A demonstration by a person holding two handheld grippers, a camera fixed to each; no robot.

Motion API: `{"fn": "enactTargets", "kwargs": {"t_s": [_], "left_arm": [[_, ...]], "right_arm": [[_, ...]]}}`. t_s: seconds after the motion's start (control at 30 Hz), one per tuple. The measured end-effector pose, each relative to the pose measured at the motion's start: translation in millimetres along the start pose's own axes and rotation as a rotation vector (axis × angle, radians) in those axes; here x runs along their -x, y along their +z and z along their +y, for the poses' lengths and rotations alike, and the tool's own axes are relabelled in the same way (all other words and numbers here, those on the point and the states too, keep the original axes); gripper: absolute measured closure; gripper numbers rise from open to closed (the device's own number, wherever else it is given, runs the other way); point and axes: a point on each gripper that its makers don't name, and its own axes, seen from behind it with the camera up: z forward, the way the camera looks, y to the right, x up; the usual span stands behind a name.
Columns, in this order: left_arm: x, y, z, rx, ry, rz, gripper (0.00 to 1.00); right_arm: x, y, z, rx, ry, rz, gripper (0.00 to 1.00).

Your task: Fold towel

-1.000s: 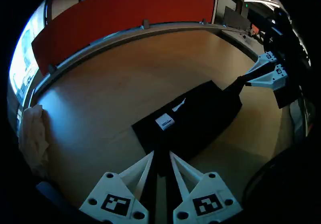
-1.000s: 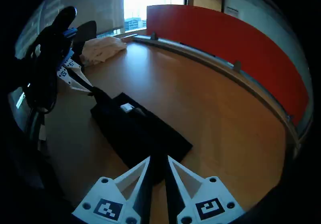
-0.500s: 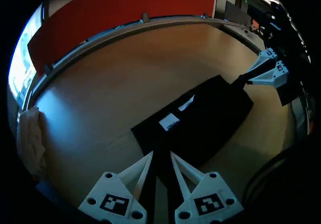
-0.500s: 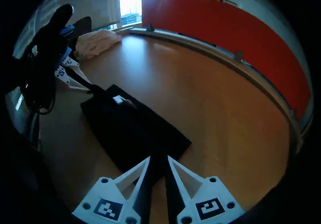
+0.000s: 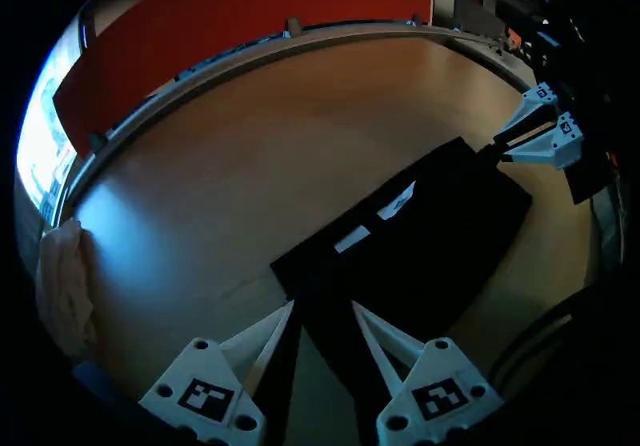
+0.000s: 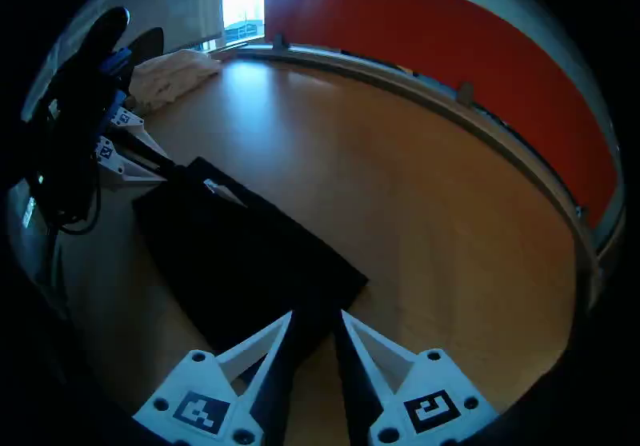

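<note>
**Towel flat on table, both grippers at its corners**

Black towel [image 5: 432, 238] lies spread on the wood table [image 5: 240, 150], white tag [image 5: 354, 238] facing up. Left gripper [image 5: 322, 318]: jaws parted, near corner of cloth sits in the gap. Right gripper [image 6: 316, 322] at the opposite end: narrow gap w/ cloth in it, can't tell if the pads press. Pale cloth pile [image 6: 172, 78] at the table edge, well apart.

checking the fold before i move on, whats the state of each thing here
black towel: lying flat on the table, a gripper at each of two corners
white tag: exposed on the towel's top side
left gripper: towel corner between its fingers, grip unclear
right gripper: shut on the opposite towel corner
cream cloth: crumpled in a heap at the table's far end
</note>
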Motion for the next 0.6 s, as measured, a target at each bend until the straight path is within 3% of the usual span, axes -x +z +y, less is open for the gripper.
{"fn": "enactTargets", "kwargs": {"t_s": [0.3,0.6], "left_arm": [[-8,0.9,-8.7,-0.034,0.009,0.014,0.58],[-11,-2.2,-18.7,-0.051,0.001,0.018,0.31]], "right_arm": [[-3,6.0,13,0.054,0.013,0.002,0.63],[-8,8.1,23,0.091,0.032,0.010,0.55]]}}
